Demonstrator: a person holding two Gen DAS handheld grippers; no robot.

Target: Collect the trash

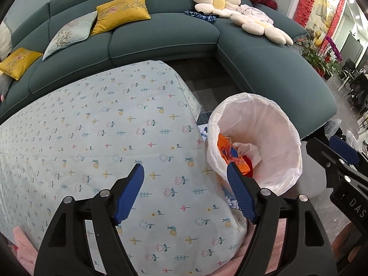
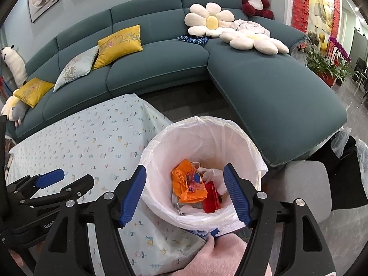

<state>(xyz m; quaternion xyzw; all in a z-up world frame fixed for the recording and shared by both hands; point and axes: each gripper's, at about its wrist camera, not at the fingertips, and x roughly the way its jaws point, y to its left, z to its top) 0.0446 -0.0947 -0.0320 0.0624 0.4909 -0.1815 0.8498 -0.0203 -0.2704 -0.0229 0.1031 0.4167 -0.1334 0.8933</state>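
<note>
A long teal sofa (image 2: 161, 69) fills the back of the room, scattered with yellow cushions (image 2: 118, 44) and two flower-shaped pillows (image 2: 210, 20). In front of it, your table wears a pale flowered tablecloth (image 1: 103, 138), and in both views its visible surface carries no loose rubbish.

Just beside the table's corner stands the bin, lined with a white plastic bag (image 2: 202, 138). This is where the trash has ended up: an orange wrapper (image 2: 187, 184) lies crumpled at the bottom, touching a red packet (image 2: 210, 197) and some white scraps.

Your right gripper (image 2: 185, 195) hangs directly over the bin mouth, jaws spread wide and holding nothing. Your left gripper (image 1: 185, 193) hovers over the tablecloth near the bin's rim, also wide apart and empty.

Judging from this, the collecting looks close to done: what you gathered sits in the bag, and neither tool carries anything. What may remain is a check of the parts of the table and floor outside these views, and perhaps closing the liner.
</note>
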